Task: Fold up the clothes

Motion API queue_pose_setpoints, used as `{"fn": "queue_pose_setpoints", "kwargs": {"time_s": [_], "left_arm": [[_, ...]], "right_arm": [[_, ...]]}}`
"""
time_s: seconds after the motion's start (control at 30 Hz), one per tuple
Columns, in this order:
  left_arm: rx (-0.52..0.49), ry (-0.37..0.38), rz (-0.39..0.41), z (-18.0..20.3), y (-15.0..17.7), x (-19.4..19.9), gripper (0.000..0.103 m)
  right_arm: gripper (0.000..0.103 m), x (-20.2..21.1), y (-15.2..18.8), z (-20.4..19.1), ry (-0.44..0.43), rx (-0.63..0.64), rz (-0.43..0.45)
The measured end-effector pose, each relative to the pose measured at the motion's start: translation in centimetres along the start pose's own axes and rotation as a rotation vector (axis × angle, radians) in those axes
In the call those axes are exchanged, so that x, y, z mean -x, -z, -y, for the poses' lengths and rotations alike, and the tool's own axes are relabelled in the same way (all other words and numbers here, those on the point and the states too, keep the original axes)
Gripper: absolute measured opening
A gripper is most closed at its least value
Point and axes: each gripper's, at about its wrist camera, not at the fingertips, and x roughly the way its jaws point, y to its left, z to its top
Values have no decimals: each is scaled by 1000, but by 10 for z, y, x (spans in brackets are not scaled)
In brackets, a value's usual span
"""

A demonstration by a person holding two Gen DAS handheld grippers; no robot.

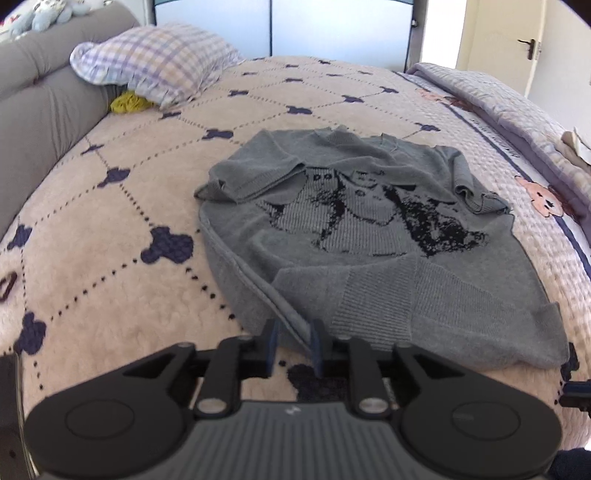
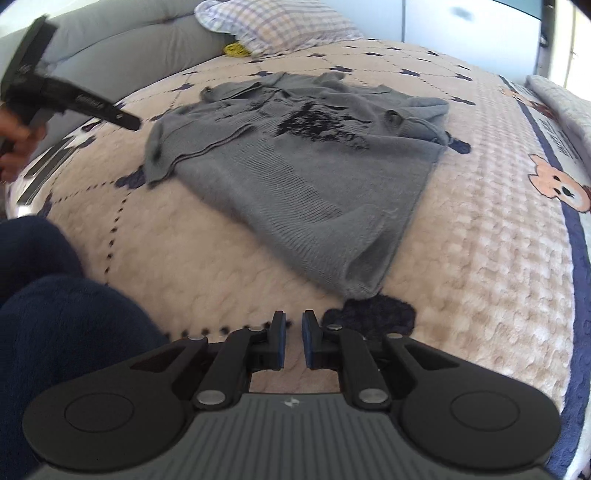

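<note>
Left hand-held gripper (image 1: 293,341) parted, ribbed grey knit sweater (image 1: 354,236), fleecy blanket (image 1: 110,258)

The sweater (image 1: 369,236) lay on the bed (image 1: 110,229), sleeves folded across its front. Behind it, the pillow (image 1: 155,61) rested against the headboard (image 1: 40,107). The left tool (image 1: 293,343) sat at its near hem.

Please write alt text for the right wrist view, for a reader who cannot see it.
A grey knitted sweater with a dark picture on it lies partly folded on a beige bed cover. The right gripper hangs just short of its near corner, jaws slightly apart and empty. A checked pillow lies at the far end.
</note>
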Motion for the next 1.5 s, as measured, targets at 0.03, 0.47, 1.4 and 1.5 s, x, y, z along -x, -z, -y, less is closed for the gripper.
{"fn": "queue_pose_setpoints", "kwargs": {"time_s": [0.03, 0.47, 1.4, 1.5], "left_arm": [[1, -5, -11, 1, 2, -3, 37], [28, -49, -121, 11, 10, -30, 63], [-8, 74, -83, 2, 26, -9, 4], [21, 93, -71, -19, 34, 6, 4]], "right_arm": [[12, 2, 0, 0, 4, -5, 6], [43, -14, -31, 31, 55, -235, 117], [10, -6, -28, 4, 81, -99, 152], [10, 5, -21, 0, 57, -61, 169]]}}
